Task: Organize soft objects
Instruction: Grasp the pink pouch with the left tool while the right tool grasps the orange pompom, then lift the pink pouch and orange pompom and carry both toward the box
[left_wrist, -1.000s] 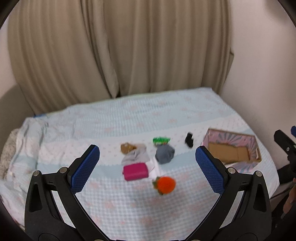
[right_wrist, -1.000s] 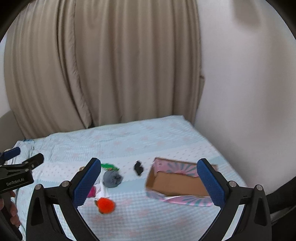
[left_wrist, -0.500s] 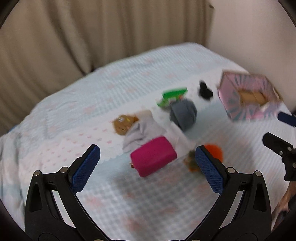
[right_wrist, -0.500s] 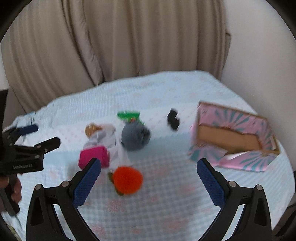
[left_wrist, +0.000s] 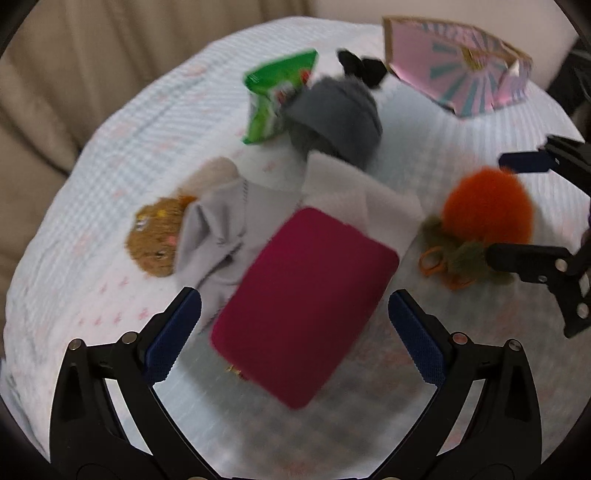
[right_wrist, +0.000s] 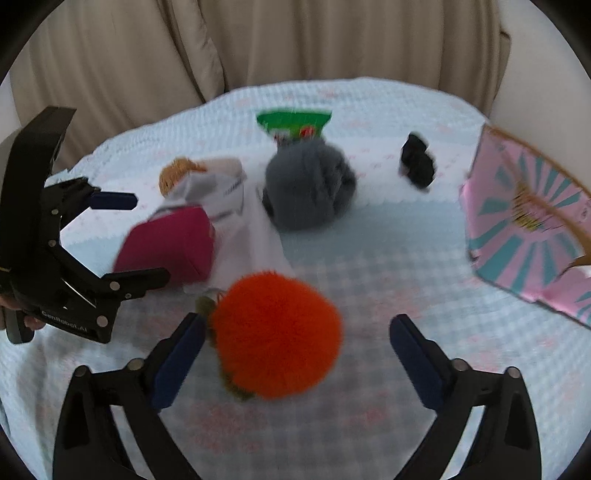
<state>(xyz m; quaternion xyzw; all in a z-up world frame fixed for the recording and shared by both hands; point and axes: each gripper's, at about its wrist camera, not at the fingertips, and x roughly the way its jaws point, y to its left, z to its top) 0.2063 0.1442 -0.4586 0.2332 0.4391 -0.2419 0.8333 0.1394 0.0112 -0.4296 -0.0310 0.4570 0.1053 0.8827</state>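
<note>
Soft objects lie on a light blue bedspread (left_wrist: 110, 155). A magenta pouch (left_wrist: 303, 302) lies between the open fingers of my left gripper (left_wrist: 293, 336), just ahead of the tips. An orange fuzzy ball (right_wrist: 275, 334) with green leaves sits between the open fingers of my right gripper (right_wrist: 295, 354), closer to the left finger. A grey cloth (left_wrist: 218, 225) covers a brown plush toy (left_wrist: 157, 236). A grey bundle (left_wrist: 336, 118), a green packet (left_wrist: 277, 92) and a small black item (left_wrist: 360, 68) lie farther back. The right gripper shows in the left wrist view (left_wrist: 517, 206), jaws around the ball (left_wrist: 487, 208).
A pink and teal cardboard box (right_wrist: 532, 218) stands open at the right edge of the bed. Beige curtains (right_wrist: 258, 48) hang behind the bed. A white paper (left_wrist: 354, 195) lies under the pouch. My left gripper shows at the left of the right wrist view (right_wrist: 125, 240).
Both grippers have moved down and forward toward the bed. The pouch now sits between the left fingers and the orange ball between the right fingers. Both stay open.
</note>
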